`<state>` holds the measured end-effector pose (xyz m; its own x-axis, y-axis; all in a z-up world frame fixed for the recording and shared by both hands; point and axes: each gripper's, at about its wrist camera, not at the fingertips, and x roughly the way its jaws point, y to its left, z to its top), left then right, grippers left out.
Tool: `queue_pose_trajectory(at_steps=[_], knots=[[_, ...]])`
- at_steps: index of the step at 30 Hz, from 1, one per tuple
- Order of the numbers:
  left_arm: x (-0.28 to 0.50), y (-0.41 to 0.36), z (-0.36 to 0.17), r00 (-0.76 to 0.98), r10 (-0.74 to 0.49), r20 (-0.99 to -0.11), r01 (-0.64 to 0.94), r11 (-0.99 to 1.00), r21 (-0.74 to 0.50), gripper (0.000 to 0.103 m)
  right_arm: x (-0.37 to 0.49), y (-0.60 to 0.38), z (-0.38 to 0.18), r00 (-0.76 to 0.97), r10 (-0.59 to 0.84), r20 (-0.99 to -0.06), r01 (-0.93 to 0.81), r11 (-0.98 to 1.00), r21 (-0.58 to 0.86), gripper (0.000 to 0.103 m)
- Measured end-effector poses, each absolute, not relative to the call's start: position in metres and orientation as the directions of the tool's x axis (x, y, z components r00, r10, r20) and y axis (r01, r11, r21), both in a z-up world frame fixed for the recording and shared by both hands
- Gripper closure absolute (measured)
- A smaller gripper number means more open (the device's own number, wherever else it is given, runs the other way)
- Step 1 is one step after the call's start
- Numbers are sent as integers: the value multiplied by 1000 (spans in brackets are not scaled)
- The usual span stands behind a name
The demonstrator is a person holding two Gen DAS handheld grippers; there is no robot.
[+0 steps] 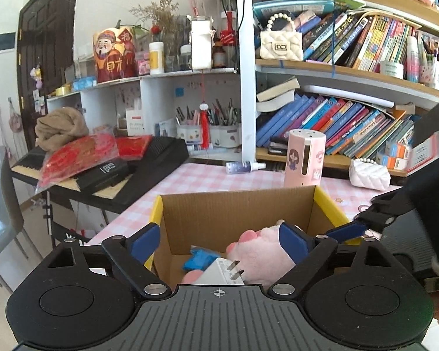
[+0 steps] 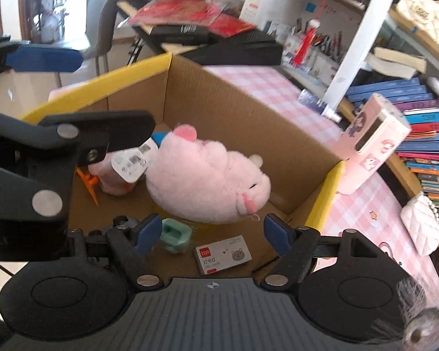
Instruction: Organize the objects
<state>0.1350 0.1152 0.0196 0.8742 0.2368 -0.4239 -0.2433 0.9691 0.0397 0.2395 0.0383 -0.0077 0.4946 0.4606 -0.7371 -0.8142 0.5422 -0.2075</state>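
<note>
The small white box (image 2: 223,254) lying on the floor of the cardboard box (image 2: 237,108) carries the Chinese characters 订书钉 beside a drawn grey cat face, under a red brand tab too small to read. The red drum-shaped container (image 1: 115,55) on the white shelf, painted with a bearded figure, shows large gold characters, of which 财 can be made out. Book spines, the hang tag on the pink plush and the print on the black case are too blurred to read.
</note>
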Motion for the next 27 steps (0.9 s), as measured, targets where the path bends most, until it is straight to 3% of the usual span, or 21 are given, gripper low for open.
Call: queue_pose_trajectory(at_steps=[8,13,27], knots=[[108,114,25,862,253,-439,-277,961,11,2,202,9,17,609,475,-635,-724,661,-200,27],[85,107,26,861,247,-445,-276,961,-1,0,174,-13,26,708,415,-571,-599,781,-176,23],[22,75,9,833,204,-515,-216,976,36,0,87,-73,3,769,191,-610,-293,953,-71,10]])
